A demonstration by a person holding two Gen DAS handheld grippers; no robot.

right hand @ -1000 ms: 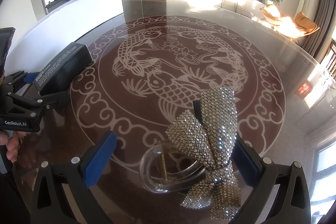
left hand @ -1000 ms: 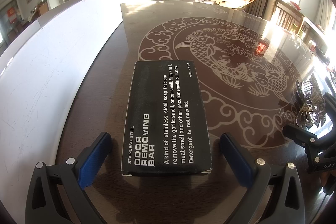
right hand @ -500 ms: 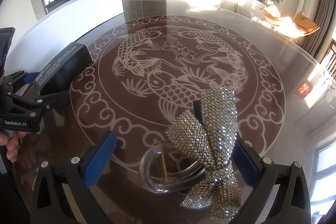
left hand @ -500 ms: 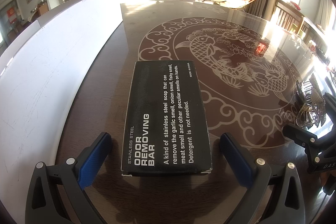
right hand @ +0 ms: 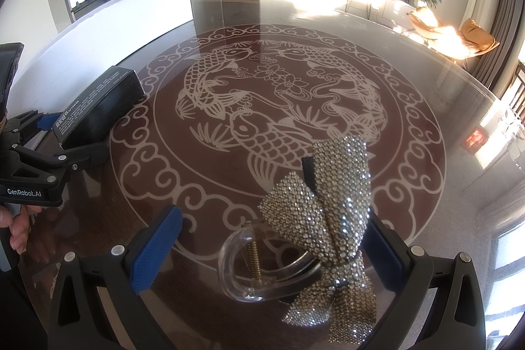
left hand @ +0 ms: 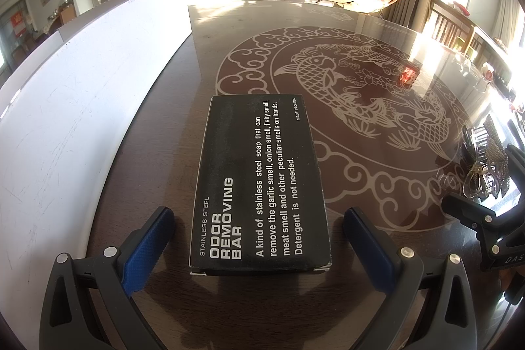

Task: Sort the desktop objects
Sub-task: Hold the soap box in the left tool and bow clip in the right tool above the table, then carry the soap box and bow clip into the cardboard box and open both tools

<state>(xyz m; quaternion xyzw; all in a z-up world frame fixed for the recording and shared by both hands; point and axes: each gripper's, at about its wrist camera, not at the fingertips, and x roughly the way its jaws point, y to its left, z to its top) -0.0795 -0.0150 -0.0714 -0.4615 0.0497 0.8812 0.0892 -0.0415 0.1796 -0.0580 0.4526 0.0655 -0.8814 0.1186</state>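
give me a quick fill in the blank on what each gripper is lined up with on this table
The left gripper is open around a ____ box.
The large words on that box read odor removing ____.
The right gripper is open around a hair clip with a rhinestone ____.
The table pattern shows ____ ringed by clouds.

Missing words: black; bar; bow; fish

flat black cardboard box point(left hand: 259, 186): white lettering on top | glossy dark brown round table point(right hand: 426, 81): pale cream koi fish, lotus and cloud-scroll ring pattern | bow-shaped hair clip point(right hand: 325, 212): silver-gold rhinestones all over, clear plastic clasp, brass spring | black plastic left gripper point(left hand: 259, 238) and right gripper point(right hand: 272, 245): textured blue pads | long panel point(left hand: 65, 107): plain white
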